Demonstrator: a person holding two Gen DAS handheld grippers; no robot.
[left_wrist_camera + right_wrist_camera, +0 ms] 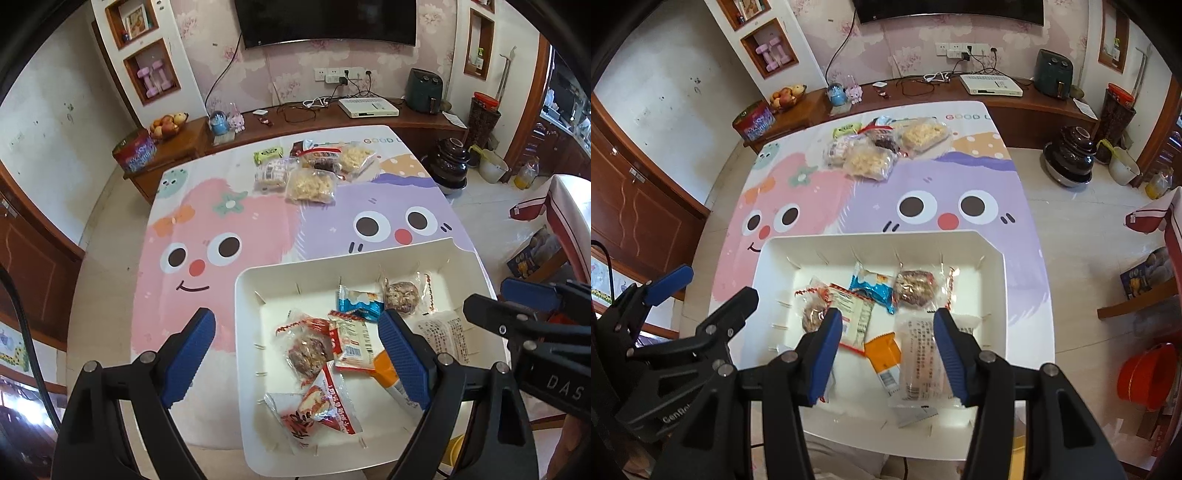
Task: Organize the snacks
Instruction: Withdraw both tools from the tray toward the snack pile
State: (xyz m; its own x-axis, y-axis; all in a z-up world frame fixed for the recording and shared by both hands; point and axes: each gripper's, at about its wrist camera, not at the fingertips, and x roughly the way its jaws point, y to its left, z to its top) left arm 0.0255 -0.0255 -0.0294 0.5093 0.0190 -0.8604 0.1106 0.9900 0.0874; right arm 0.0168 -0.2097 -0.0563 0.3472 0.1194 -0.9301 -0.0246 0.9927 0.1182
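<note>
Above the near end of the table, the left gripper (297,354) and right gripper (888,354) are both hovering wide and empty over the white tray (993,258), which is holding about seven packets; five or six snack packets (882,147) are lying straight ahead at the far edge, roughly equidistant from each

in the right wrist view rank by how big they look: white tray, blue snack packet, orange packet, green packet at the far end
1. white tray
2. blue snack packet and orange packet: look alike, orange is nearer
3. green packet, farthest away
</note>
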